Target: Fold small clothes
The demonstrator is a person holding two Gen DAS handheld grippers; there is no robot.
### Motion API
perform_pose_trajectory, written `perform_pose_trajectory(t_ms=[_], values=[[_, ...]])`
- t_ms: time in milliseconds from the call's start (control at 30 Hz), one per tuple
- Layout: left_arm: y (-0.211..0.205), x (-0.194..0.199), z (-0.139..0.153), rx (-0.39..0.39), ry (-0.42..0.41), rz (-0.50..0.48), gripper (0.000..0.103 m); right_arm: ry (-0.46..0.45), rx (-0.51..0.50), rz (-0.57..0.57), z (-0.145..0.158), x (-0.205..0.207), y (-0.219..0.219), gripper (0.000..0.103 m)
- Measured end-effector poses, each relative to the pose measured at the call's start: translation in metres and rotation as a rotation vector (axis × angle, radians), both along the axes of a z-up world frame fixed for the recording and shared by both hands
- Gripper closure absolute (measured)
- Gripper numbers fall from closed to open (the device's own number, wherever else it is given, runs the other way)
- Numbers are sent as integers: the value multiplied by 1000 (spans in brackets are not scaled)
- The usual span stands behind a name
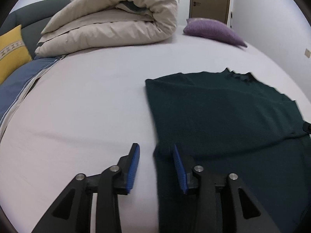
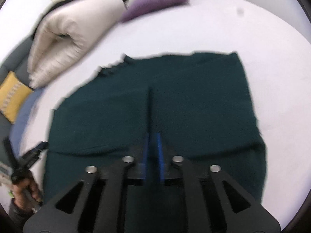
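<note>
We see a dark green shirt (image 1: 229, 112) lying flat on the bed (image 1: 93, 104), partly folded, its collar at the far edge.

Left gripper (image 1: 156, 167): fingers spread apart, blue pads (image 1: 134, 167) showing, nothing between them. The shirt's left edge runs just inside the right-hand finger; the left-hand finger is over bare sheet. We cannot tell whether the tips touch the cloth.

Right gripper (image 2: 152, 155): fingers drawn close together, with a thin raised ridge of shirt (image 2: 175, 101) cloth running forward from between the pads. We take it as pinching that fold. The view is blurred.

In the right wrist view, the left gripper (image 2: 29, 161) sits well off to the left of the fingers, at the shirt's edge, held in a hand (image 2: 25, 190).

Beyond the fingers: a rolled beige duvet (image 1: 112, 17) far left, a purple cushion (image 1: 213, 29) far ahead, a yellow cushion (image 1: 11, 52) at the left margin, a door (image 1: 210, 0) behind.
</note>
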State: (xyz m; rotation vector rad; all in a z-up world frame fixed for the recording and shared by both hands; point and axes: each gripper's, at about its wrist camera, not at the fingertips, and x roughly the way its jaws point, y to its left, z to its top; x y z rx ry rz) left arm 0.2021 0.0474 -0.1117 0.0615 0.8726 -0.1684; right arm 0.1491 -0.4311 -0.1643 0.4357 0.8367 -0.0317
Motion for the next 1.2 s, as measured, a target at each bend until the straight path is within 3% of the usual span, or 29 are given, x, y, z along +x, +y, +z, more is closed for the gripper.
perform_pose_trajectory(t_ms=[33, 67, 100, 167, 400, 600, 900, 1033, 1200], values=[[8, -15, 7, -20, -5, 8, 59, -33, 5, 8, 8, -14, 1, 54], [14, -25, 10, -41, -3, 11, 53, -65, 16, 1, 14, -32, 1, 32], [24, -43, 15, -81, 11, 17, 51, -102, 35, -12, 19, -51, 0, 26], [33, -67, 16, -122, 37, 9, 50, -148, 71, -8, 24, -89, -1, 26], [64, -152, -4, -250, 216, -22, 50, -98, 189, -21, -1, -200, -9, 28], [84, -198, -18, -374, 305, -20, 51, -83, 262, -51, -23, -271, -27, 36], [93, -211, -30, -575, 468, -64, 55, -51, 344, -87, -39, -320, -47, 43], [92, -212, -33, -599, 498, -67, 61, -21, 359, -94, -48, -336, -50, 43], [93, -215, -36, -610, 518, -73, 78, -10, 395, -119, -53, -351, -62, 43]])
